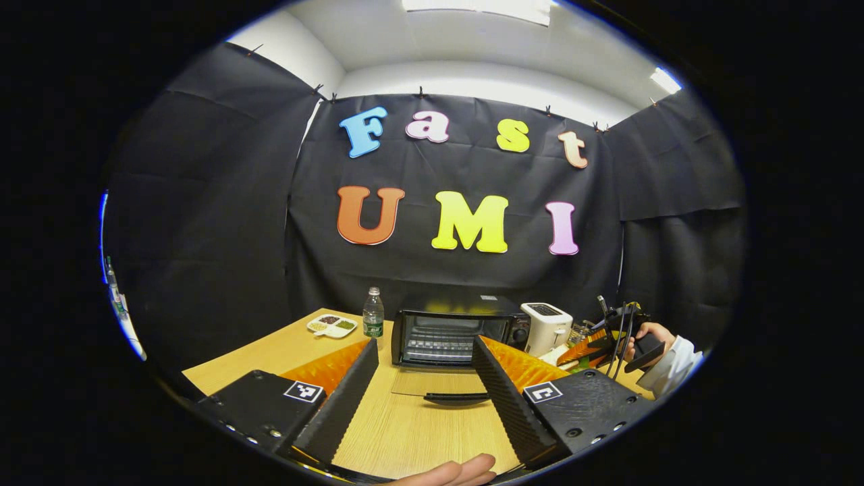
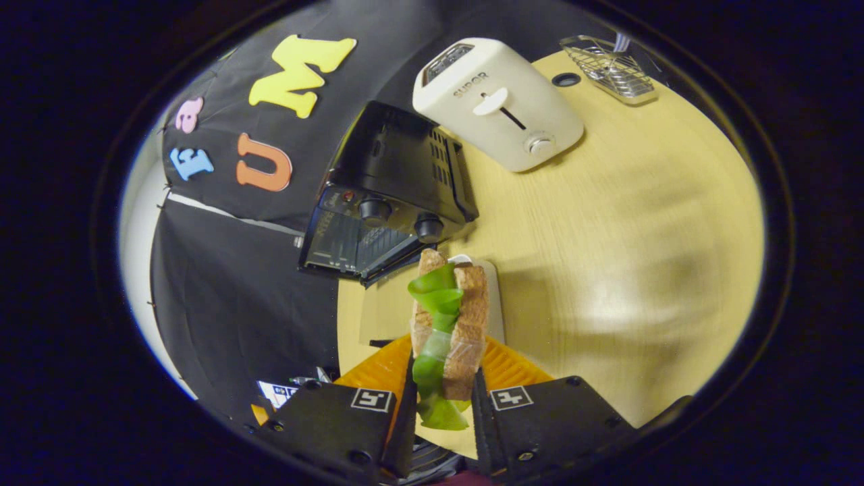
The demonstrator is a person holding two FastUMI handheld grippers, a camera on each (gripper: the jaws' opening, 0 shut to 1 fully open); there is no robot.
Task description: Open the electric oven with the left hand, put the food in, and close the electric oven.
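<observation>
Above table (image 2: 607, 256), sandwich (image 2: 449, 324) between tool (image 2: 442, 398) fingers

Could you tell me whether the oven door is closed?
No, the oven door is folded down flat onto the table in front of the open left tongs.

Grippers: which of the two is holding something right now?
The right gripper: its fingers press a sandwich of bread and lettuce between them. The left gripper is wide open, with bare table between its fingers.
</observation>
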